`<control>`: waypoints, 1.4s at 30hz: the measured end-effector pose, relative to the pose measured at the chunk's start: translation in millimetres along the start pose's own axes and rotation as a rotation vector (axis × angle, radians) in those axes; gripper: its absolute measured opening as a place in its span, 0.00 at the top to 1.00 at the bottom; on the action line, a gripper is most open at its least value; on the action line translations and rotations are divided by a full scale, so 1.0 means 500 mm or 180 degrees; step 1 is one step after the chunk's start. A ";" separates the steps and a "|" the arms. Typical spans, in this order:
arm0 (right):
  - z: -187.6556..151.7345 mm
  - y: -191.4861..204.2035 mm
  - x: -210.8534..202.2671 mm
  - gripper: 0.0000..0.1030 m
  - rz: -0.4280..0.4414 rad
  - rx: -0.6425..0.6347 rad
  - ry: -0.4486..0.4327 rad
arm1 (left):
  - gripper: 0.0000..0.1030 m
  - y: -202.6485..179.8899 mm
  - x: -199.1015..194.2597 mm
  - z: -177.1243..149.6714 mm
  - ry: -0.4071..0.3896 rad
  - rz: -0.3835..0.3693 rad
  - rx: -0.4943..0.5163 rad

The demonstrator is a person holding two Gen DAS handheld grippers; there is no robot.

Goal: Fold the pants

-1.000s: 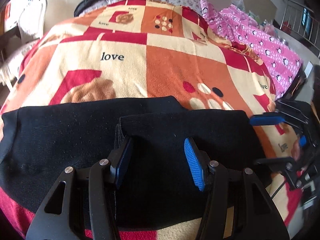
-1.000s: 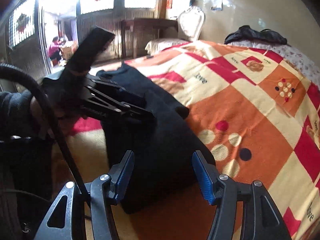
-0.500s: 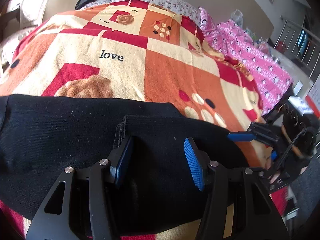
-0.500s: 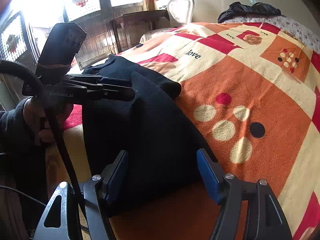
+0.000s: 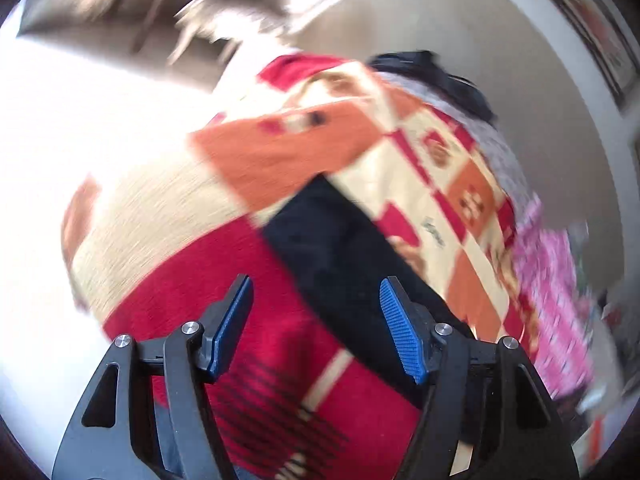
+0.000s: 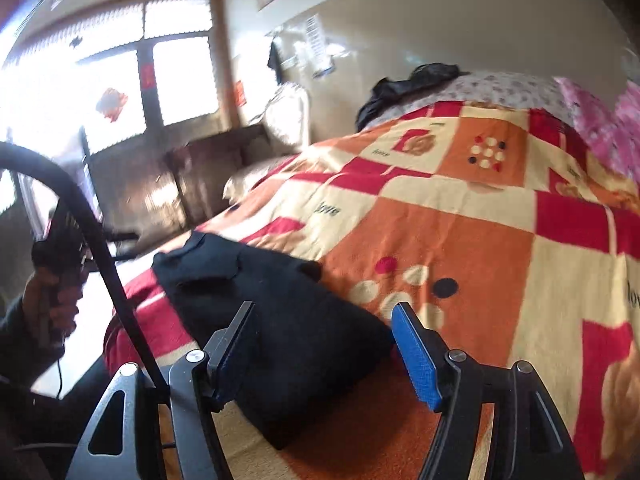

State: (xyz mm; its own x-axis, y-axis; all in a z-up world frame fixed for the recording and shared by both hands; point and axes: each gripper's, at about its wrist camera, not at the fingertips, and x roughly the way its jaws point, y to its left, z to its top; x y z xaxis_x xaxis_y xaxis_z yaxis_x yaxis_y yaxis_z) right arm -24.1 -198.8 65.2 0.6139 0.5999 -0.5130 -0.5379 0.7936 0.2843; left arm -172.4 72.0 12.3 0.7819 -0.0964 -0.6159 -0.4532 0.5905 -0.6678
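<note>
The black pants [image 6: 280, 320] lie folded in a long flat stack on the patchwork blanket [image 6: 480, 240] near the bed's front edge. In the blurred left wrist view the pants [image 5: 344, 256] run up from the lower right. My left gripper [image 5: 316, 320] is open and empty, off the pants' left end above red blanket. My right gripper [image 6: 324, 344] is open and empty, just above the pants' near end. The hand with the left gripper [image 6: 60, 264] shows far left in the right wrist view.
A pink quilt [image 6: 612, 120] and a black garment [image 6: 412, 84] lie at the back of the bed. A dark wooden cabinet [image 6: 208, 176] and a white chair [image 6: 288, 116] stand beyond the bed's left side. A black cable [image 6: 100, 256] arcs at the left.
My left gripper has swung quickly left, off the pants, and its view is blurred. My right gripper has drawn back a little. The pants lie still.
</note>
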 end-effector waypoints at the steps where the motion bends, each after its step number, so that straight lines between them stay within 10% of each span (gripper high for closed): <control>1: 0.001 -0.013 0.002 0.36 -0.0052 0.0127 0.0005 | 0.37 0.020 0.015 0.002 0.0102 -0.0013 -0.0167; 7: -0.002 -0.088 0.012 0.36 -0.0031 0.0757 0.0033 | 0.36 0.026 0.068 0.024 0.0370 -0.0432 -0.0512; 19: -0.003 -0.046 0.034 0.36 0.0026 0.0473 0.0208 | 0.14 -0.014 0.111 0.062 0.0314 -0.0320 -0.0629; 25: -0.007 -0.056 0.027 0.36 0.0024 0.0556 0.0165 | 0.14 -0.012 0.111 0.042 0.0505 -0.0758 -0.0751; 33: -0.006 -0.052 0.034 0.36 0.0026 0.0519 0.0214 | 0.15 -0.022 0.112 0.053 0.0461 -0.0665 -0.0718; 42: -0.008 -0.051 0.035 0.36 0.0018 0.0529 0.0227 | 0.84 -0.015 0.115 0.028 0.0313 -0.0010 -0.0298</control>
State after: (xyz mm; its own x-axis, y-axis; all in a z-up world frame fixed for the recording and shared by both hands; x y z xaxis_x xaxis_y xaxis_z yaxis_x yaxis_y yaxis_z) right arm -1.8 -209.2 45.9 0.5654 0.6004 -0.5656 -0.4346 0.7996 0.4144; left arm -117.9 73.0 -12.3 0.7397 -0.1788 -0.6487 -0.4925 0.5132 -0.7029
